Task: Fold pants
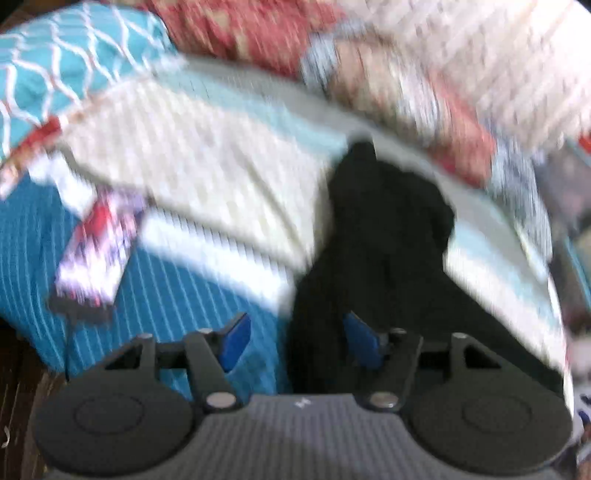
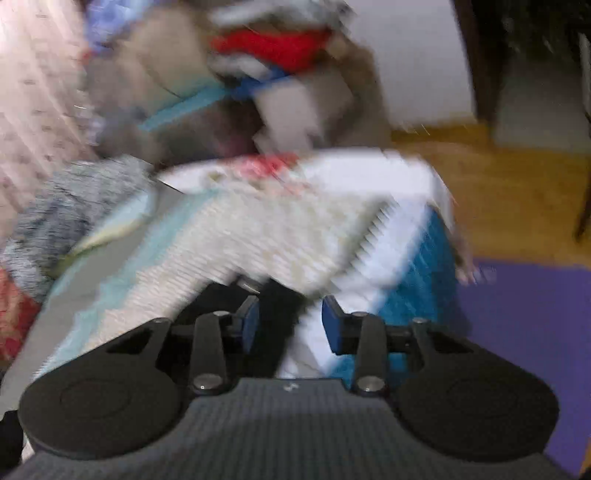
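Observation:
Black pants (image 1: pixel 384 251) lie bunched on a blue and white striped blanket (image 1: pixel 177 280), running from mid-frame down to the left gripper. My left gripper (image 1: pixel 299 341) hovers over their near edge, jaws wide apart, its blue pads (image 1: pixel 236 343) pressing on nothing. In the right wrist view, a fold of the black pants (image 2: pixel 280 299) sits between the jaws of my right gripper (image 2: pixel 290 325), close to the left pad (image 2: pixel 251 326). White blanket shows in the gap beside it, so the pads do not clamp it. Both views are blurred.
A teal patterned pillow (image 1: pixel 66 62) and red patterned bedding (image 1: pixel 240 26) lie at the back. A small red and white packet (image 1: pixel 96 254) rests on the blanket at left. The bed edge drops to a wooden floor (image 2: pixel 498 192) and a purple mat (image 2: pixel 535 332).

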Available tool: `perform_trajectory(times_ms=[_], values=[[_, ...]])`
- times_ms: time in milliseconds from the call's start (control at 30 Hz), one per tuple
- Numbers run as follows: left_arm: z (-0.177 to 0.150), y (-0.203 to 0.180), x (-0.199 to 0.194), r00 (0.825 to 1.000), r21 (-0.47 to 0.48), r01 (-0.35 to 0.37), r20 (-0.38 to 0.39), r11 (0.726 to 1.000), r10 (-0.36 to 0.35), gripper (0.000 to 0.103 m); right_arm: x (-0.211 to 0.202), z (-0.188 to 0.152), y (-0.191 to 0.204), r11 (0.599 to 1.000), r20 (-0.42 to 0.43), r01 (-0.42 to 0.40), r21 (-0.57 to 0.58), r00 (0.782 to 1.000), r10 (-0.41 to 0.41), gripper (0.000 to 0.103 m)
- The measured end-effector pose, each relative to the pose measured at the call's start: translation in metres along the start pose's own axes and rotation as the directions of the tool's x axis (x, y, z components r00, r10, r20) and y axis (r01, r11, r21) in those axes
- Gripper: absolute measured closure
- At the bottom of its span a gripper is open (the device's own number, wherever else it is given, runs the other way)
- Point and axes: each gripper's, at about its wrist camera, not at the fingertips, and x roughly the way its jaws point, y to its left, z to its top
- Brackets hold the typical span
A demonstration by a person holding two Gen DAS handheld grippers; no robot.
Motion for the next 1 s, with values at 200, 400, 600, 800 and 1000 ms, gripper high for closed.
perform_trajectory(times_ms=[200,400,600,800,1000], values=[[0.056,0.004,0.075,0.997,-0.029,-0.007,0.082,1.0,0.01,0.051,0.019,-0.012,0.138,0.88,-0.212,-0.467,-0.084,0.872,0.442,0.063],[0.058,0.006,0.158,0.999,-0.082,-0.028,-0.046,0.996,0.024,0.069,0.093,-0.078,0.28,0.761,-0.445,-0.647,-0.05,0.697,0.563,0.068],[0.054,-0.042,0.176,0.999,0.044,0.047,-0.024,0.998,-0.046,0.066,0.166,-0.15,0.385,0.758,-0.56,-0.647,-0.085,0.66,0.5,0.066],[0.054,-0.071,0.192,0.996,0.09,0.079,-0.038,0.993,-0.076,0.049,0.181,-0.202,0.428,0.754,-0.581,-0.635,-0.169,0.682,0.444,0.064],[0.042,-0.086,0.203,0.994,0.157,0.103,-0.051,0.982,-0.096,0.1,0.155,-0.19,0.453,0.672,-0.608,-0.718,-0.183,0.62,0.496,0.087]])
